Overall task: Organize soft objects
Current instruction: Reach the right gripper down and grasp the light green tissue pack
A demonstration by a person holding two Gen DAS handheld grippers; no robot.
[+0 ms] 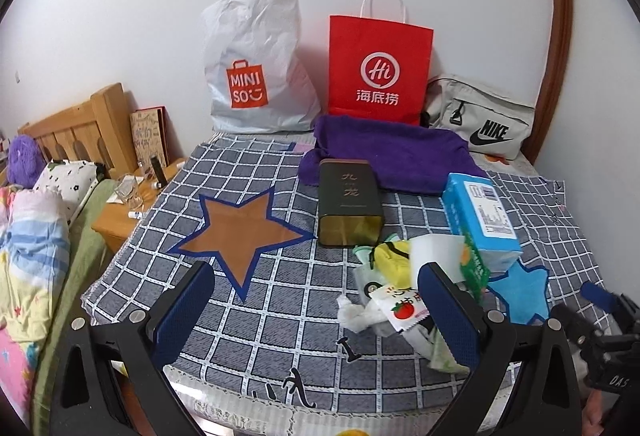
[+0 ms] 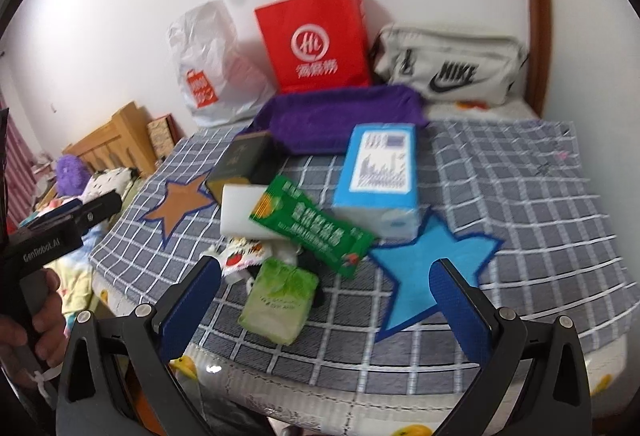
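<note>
A purple towel lies at the back of the checked cloth; it also shows in the right wrist view. A blue tissue pack lies in front of it. A heap of soft packets lies near the front: a green packet, a pale green tissue pack, a white block, a tomato sachet. My left gripper is open above the cloth's front edge, left of the heap. My right gripper is open above the pale green pack.
A dark tin box lies mid-cloth. A Miniso bag, a red paper bag and a Nike pouch lean on the back wall. A bed and a wooden nightstand stand left. Orange and blue stars mark the cloth.
</note>
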